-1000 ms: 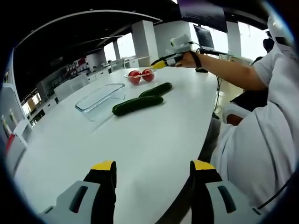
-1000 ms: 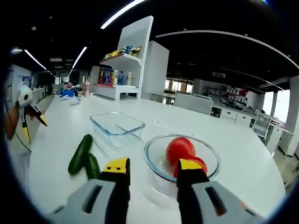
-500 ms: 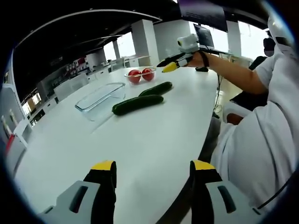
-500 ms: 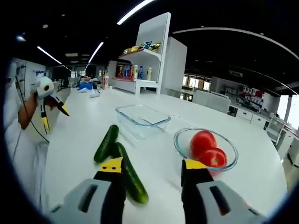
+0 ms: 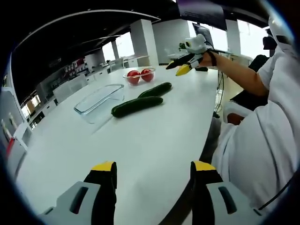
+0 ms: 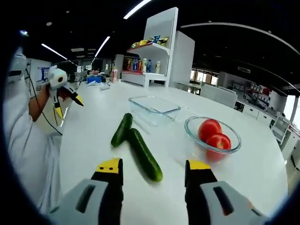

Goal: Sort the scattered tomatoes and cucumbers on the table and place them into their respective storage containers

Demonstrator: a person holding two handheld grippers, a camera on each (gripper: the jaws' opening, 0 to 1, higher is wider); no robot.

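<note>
Two dark green cucumbers lie side by side mid-table, the nearer cucumber (image 5: 137,106) (image 6: 144,153) and the farther cucumber (image 5: 156,89) (image 6: 122,129). A round glass bowl (image 5: 139,83) (image 6: 188,130) holds two red tomatoes (image 5: 140,75) (image 6: 213,134). Beside it stands an empty rectangular glass dish (image 5: 99,99) (image 6: 154,108). My left gripper (image 5: 153,168) (image 6: 69,106) is open, low over the bare table near its edge. My right gripper (image 6: 153,166) (image 5: 178,68) is open in the air, short of the cucumbers, nothing between its fingers.
The white oval table (image 5: 140,140) (image 6: 93,136) drops off toward the person in white (image 5: 262,140), who sits close at its edge. A shelf unit with bottles and snacks (image 6: 150,51) stands beyond the table. Cables hang by the person's arm (image 6: 40,117).
My right gripper has drawn back from above the tomato bowl toward the person; both cucumbers now lie ahead of its jaws. The left gripper has stayed still and open.
</note>
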